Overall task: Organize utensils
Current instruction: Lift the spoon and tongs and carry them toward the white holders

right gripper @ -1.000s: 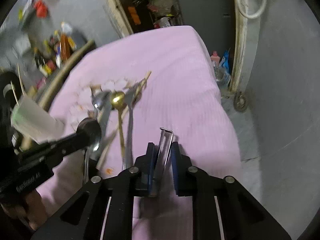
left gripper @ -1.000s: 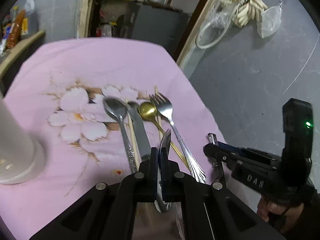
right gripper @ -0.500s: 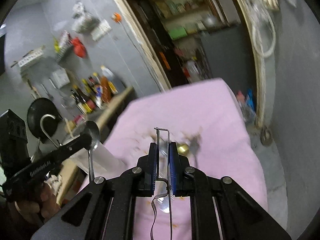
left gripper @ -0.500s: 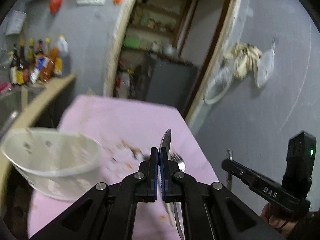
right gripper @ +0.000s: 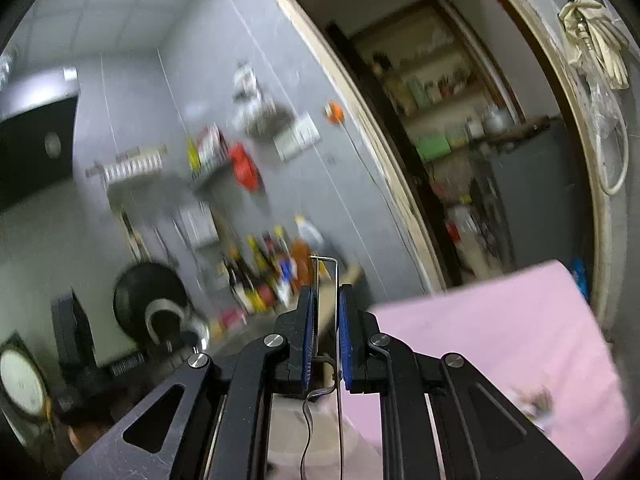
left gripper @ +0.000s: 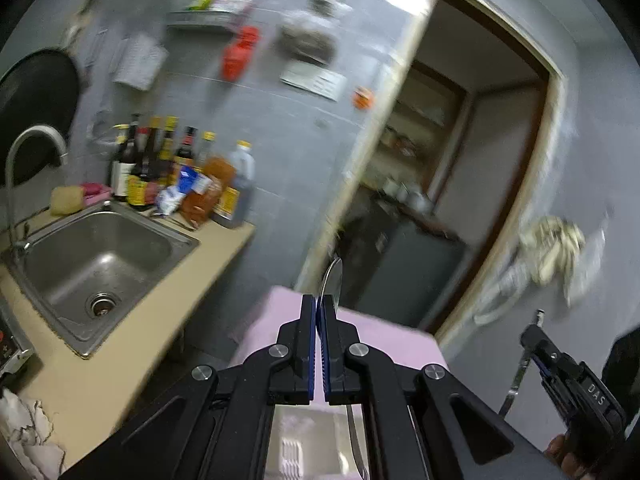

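Observation:
My left gripper [left gripper: 319,304] is shut on a silver spoon [left gripper: 333,280], whose bowl sticks out edge-on past the fingertips. It is raised above the pink cloth [left gripper: 276,312], with a pale container [left gripper: 304,440] showing below between its arms. My right gripper [right gripper: 325,300] is shut on a thin wire-handled metal utensil [right gripper: 328,264], whose shaft hangs below the jaws. In the left wrist view the right gripper [left gripper: 534,338] is at the lower right, and the utensil [left gripper: 516,380] dangles from it. The other utensils on the cloth are out of view.
A steel sink [left gripper: 100,264] with a faucet [left gripper: 24,152] sits in the tan counter at left, with several bottles [left gripper: 180,176] behind it. A dark doorway [left gripper: 440,200] opens beyond the pink cloth [right gripper: 500,320]. A black pan [right gripper: 148,296] hangs on the wall.
Both grippers rose from the cloth and tilted up, each keeping its utensil. The laid-out utensils dropped out of view. The left view swung left toward the sink and wall.

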Demonstrator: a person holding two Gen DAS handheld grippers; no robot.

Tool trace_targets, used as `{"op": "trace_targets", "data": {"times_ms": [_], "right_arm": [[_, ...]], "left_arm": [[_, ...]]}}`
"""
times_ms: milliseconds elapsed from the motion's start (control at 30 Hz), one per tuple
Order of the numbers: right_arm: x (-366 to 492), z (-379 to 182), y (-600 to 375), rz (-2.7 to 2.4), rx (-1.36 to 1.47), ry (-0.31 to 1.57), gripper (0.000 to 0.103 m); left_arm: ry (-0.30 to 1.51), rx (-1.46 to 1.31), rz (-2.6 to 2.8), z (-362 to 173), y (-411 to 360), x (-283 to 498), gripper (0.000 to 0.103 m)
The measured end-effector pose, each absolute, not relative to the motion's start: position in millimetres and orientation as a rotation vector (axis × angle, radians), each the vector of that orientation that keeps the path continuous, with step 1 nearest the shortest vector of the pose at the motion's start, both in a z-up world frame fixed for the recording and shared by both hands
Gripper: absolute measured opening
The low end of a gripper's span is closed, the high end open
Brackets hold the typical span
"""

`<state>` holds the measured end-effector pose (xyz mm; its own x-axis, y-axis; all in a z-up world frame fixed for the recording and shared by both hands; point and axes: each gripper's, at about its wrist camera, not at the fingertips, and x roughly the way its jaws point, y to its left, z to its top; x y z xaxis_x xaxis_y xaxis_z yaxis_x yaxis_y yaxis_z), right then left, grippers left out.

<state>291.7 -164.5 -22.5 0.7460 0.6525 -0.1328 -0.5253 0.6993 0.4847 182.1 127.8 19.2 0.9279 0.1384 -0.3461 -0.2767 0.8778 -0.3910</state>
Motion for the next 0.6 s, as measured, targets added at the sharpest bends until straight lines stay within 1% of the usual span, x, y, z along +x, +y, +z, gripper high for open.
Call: {"op": "trace_targets", "data": {"times_ms": [167, 300, 467, 600], "right_arm": [[297.2, -22.4, -117.3, 0.611, 0.453, 0.299, 0.011], [296.9, -32.8, -87.0, 0.571, 0.375, 0.329, 0.011], [299.6, -45.8, -73.7, 0.543, 0.304, 0.364, 0.011], [301.0, -53.8, -68.5, 0.523, 0.257, 0.38, 0.011]], "left_arm": [[0.296, -0.428, 0.266, 10.8, 154.3, 189.4, 0.003], [0.321, -0.405, 0.262, -4.7, 159.2, 196.3, 0.003], [0.338, -0.385, 0.272, -26.3, 159.6, 201.3, 0.003], [0.337, -0.343, 0.263, -33.6, 153.2, 204.2, 0.003]]}}
